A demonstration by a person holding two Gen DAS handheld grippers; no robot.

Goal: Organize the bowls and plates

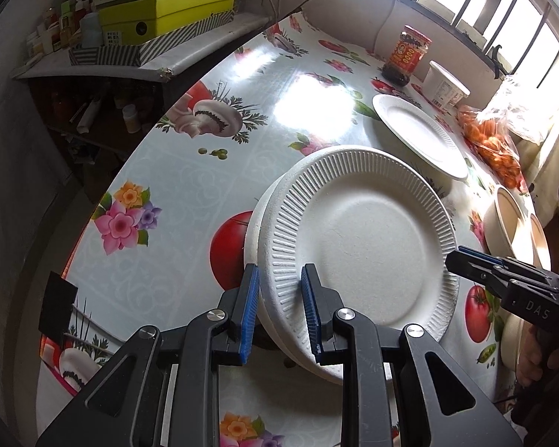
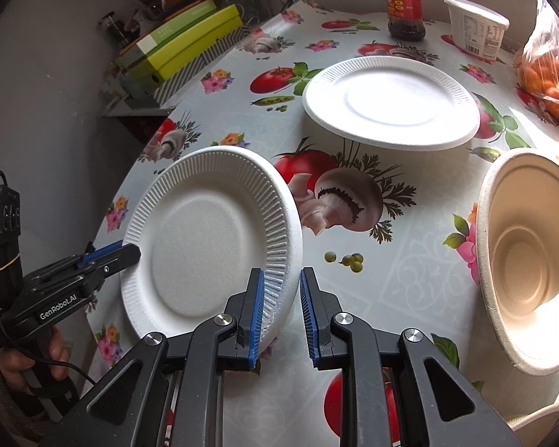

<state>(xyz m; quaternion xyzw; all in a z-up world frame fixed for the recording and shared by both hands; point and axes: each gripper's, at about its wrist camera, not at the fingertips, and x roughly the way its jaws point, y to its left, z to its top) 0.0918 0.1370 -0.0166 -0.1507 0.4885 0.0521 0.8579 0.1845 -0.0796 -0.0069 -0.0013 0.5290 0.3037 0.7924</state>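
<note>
My left gripper [image 1: 279, 307] is closed on the near rim of a white ribbed foam plate [image 1: 361, 238], which lies on top of another plate. My right gripper [image 2: 281, 311] straddles the opposite rim of the same plate [image 2: 208, 238], its jaws apart with a gap beside the rim. It shows in the left wrist view [image 1: 476, 260] at the plate's right edge, and the left gripper shows in the right wrist view [image 2: 108, 255]. A second white plate [image 2: 391, 102] lies further back. A beige bowl [image 2: 529, 257] sits at the right.
The table [image 2: 409, 279] has a floral vegetable-print cloth. A sauce jar [image 2: 404, 3], a white tub [image 2: 475, 26] and a bag of oranges [image 2: 551, 74] stand at the back. Green boxes [image 2: 182, 48] sit on a shelf at left.
</note>
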